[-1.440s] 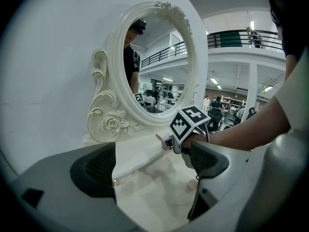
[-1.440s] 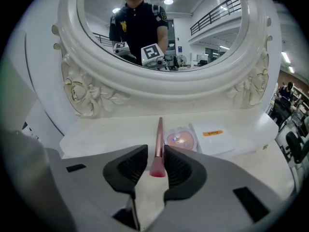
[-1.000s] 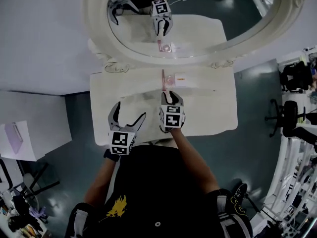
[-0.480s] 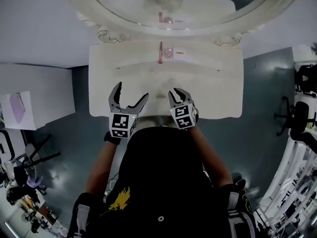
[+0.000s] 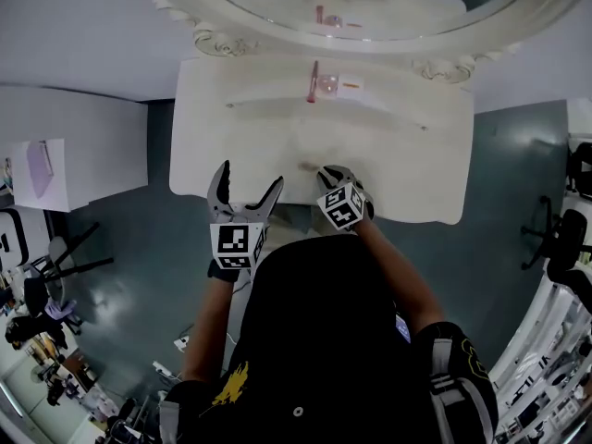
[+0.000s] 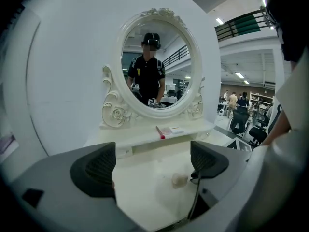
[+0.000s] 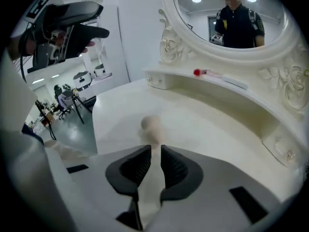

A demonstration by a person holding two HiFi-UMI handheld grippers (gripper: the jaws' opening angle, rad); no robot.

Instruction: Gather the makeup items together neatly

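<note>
A small beige makeup puff lies near the front of the cream vanity table. My right gripper points down at the puff from just behind it. Its jaws have just been closing to a narrow slit, and the pads press on nothing I can see. My left gripper hovers open and empty at the table's front left, with the puff just inside its right jaw. On the raised shelf lie a red-tipped stick, a round compact and a flat white case.
An oval mirror in an ornate white frame rises behind the shelf against a white wall. The table's front edge is right under both grippers. Office chairs stand on the dark floor to the right.
Both grippers have drawn back from the middle of the table to its front edge. The right one has dropped lower and rolled. The shelf items have not moved.
</note>
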